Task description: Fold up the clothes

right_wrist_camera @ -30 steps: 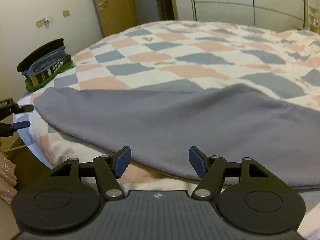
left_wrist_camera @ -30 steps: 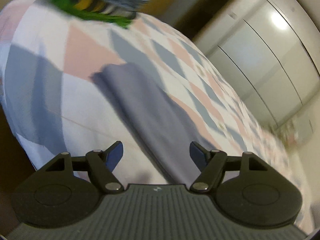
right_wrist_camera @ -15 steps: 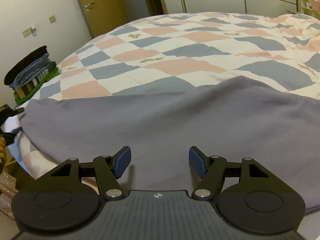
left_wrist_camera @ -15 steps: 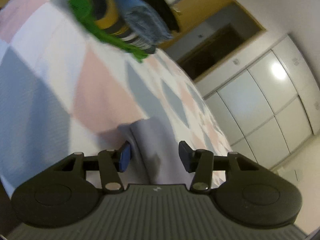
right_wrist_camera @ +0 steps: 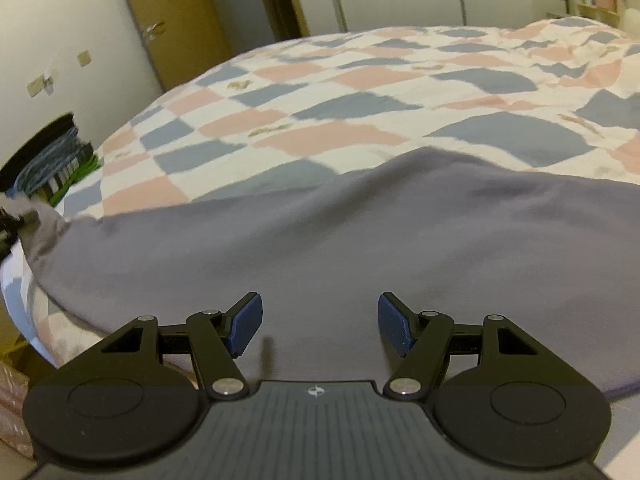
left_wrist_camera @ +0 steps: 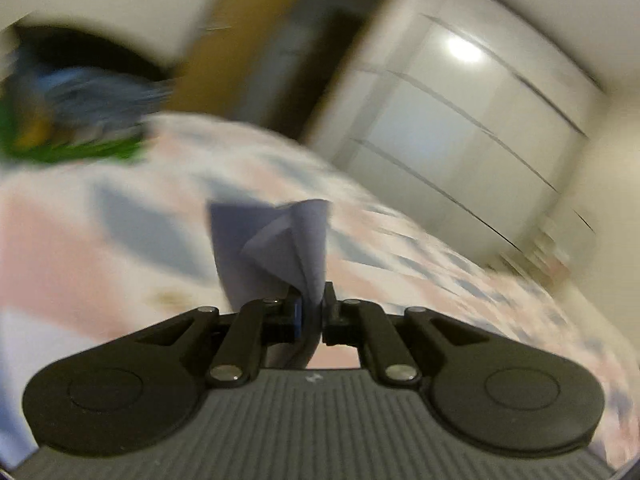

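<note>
My left gripper (left_wrist_camera: 311, 312) pinches one end of the grey garment (right_wrist_camera: 360, 248), which lies spread flat across the checked bed (right_wrist_camera: 360, 80) (no fold made yet), while my right gripper (right_wrist_camera: 320, 320) hovers spread, holding nothing.

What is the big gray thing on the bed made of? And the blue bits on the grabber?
Gray garment: looks like soft matte knit fabric; it drapes and bunches where the left gripper pinches it. Blue pads: probably rubber, with a fine grippy texture.
</note>
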Action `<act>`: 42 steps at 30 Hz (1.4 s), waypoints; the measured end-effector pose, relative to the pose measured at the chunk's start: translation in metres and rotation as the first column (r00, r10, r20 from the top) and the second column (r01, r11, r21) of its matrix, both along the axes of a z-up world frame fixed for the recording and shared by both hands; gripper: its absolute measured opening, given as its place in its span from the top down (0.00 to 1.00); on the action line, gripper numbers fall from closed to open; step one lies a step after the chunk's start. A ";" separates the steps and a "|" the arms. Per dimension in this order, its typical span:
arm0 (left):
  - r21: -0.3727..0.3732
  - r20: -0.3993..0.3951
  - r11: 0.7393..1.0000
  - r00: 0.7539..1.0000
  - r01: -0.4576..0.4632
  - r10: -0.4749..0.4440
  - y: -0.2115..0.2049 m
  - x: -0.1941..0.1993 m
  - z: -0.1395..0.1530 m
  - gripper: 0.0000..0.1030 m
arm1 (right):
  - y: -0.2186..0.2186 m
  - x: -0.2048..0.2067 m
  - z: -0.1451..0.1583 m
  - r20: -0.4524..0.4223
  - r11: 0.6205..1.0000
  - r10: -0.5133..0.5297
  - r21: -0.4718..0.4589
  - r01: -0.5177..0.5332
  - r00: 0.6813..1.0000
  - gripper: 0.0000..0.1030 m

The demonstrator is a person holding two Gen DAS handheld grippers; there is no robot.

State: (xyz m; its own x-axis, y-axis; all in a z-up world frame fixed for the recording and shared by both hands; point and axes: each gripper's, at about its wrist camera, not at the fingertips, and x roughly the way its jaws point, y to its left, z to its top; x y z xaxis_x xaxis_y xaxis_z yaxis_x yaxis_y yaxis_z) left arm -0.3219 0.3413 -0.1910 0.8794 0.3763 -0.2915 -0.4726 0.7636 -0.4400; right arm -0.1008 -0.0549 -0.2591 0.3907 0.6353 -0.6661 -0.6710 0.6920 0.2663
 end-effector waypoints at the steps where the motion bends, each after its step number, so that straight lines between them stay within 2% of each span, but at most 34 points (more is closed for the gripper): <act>1: 0.042 -0.005 0.996 0.997 0.073 -0.073 -0.023 0.016 0.006 0.94 | -0.007 0.001 0.002 -0.001 1.000 -0.016 0.012 0.016 1.000 0.35; 3: 0.108 -0.046 0.965 0.971 0.239 -0.235 -0.077 0.051 0.007 0.93 | -0.020 0.006 0.006 -0.004 0.998 -0.047 0.037 0.047 0.999 0.35; 6: 0.128 -0.174 0.893 0.896 0.432 -0.408 -0.148 0.098 -0.023 0.87 | -0.045 0.013 0.011 -0.030 0.991 -0.102 0.082 0.104 0.994 0.35; 8: 0.108 -0.277 0.841 0.828 0.531 -0.487 -0.189 0.126 -0.051 0.85 | -0.063 0.018 0.011 -0.073 0.982 -0.136 0.119 0.144 0.988 0.35; 10: 0.079 -0.394 0.783 0.740 0.618 -0.545 -0.222 0.139 -0.074 0.76 | -0.079 0.024 0.010 -0.130 0.971 -0.159 0.159 0.179 0.979 0.35; 13: 0.147 -0.426 0.673 0.660 0.725 -0.618 -0.246 0.127 -0.070 0.57 | -0.100 0.032 0.006 -0.219 0.951 -0.163 0.223 0.213 0.962 0.35; 14: 0.173 -0.422 0.631 0.636 0.757 -0.647 -0.248 0.119 -0.062 0.56 | -0.105 0.034 0.004 -0.251 0.944 -0.153 0.248 0.216 0.956 0.35; 15: 0.201 -0.418 0.605 0.626 0.770 -0.658 -0.249 0.107 -0.056 0.57 | -0.110 0.037 0.002 -0.287 0.935 -0.133 0.280 0.216 0.949 0.34; 16: 0.229 -0.419 0.588 0.624 0.776 -0.660 -0.246 0.095 -0.050 0.61 | -0.112 0.040 -0.002 -0.334 0.922 -0.103 0.322 0.216 0.937 0.34; 17: 0.245 -0.422 0.591 0.633 0.769 -0.649 -0.236 0.089 -0.045 0.65 | -0.112 0.042 -0.005 -0.380 0.906 -0.069 0.363 0.217 0.923 0.35; 18: 0.237 -0.426 0.610 0.646 0.756 -0.634 -0.226 0.087 -0.041 0.73 | -0.109 0.044 -0.008 -0.415 0.892 -0.033 0.398 0.214 0.909 0.37; 19: 0.230 -0.430 0.631 0.659 0.741 -0.617 -0.215 0.085 -0.038 0.75 | -0.105 0.047 -0.011 -0.446 0.877 0.008 0.433 0.208 0.895 0.41; 20: 0.220 -0.439 0.669 0.685 0.710 -0.582 -0.199 0.086 -0.038 0.75 | -0.100 0.049 -0.014 -0.471 0.865 0.048 0.460 0.199 0.881 0.52; 21: 0.211 -0.447 0.705 0.708 0.677 -0.546 -0.183 0.086 -0.038 0.75 | -0.091 0.051 -0.018 -0.491 0.861 0.081 0.472 0.187 0.867 0.58; 22: 0.201 -0.456 0.739 0.729 0.643 -0.511 -0.167 0.087 -0.038 0.74 | -0.080 0.054 -0.022 -0.509 0.861 0.109 0.478 0.175 0.854 0.58; 24: 0.161 -0.469 0.766 0.732 0.622 -0.495 -0.144 0.090 -0.039 0.70 | -0.060 0.059 -0.027 -0.519 0.874 0.134 0.463 0.146 0.844 0.58; 25: 0.137 -0.468 0.771 0.727 0.622 -0.503 -0.132 0.091 -0.040 0.68 | -0.049 0.062 -0.029 -0.513 0.885 0.139 0.447 0.126 0.847 0.58; 29: 0.054 -0.468 0.759 0.688 0.649 -0.555 -0.103 0.090 -0.048 0.67 | -0.014 0.080 -0.037 -0.482 0.910 0.194 0.414 0.027 0.854 0.58; 32: 0.019 -0.421 0.734 0.671 0.679 -0.610 -0.083 0.088 -0.047 0.67 | 0.006 0.091 -0.047 -0.489 0.929 0.212 0.370 -0.020 0.846 0.60; 36: -0.034 -0.350 0.702 0.649 0.711 -0.675 -0.061 0.090 -0.051 0.64 | 0.024 0.094 -0.055 -0.491 0.916 0.283 0.393 -0.080 0.824 0.62; 38: -0.059 -0.324 0.695 0.645 0.716 -0.692 -0.054 0.090 -0.054 0.64 | 0.028 0.093 -0.057 -0.489 0.901 0.328 0.420 -0.112 0.808 0.72; 42: -0.075 -0.314 0.675 0.625 0.734 -0.715 -0.047 0.093 -0.058 0.64 | 0.030 0.093 -0.064 -0.507 0.902 0.328 0.419 -0.105 0.797 0.73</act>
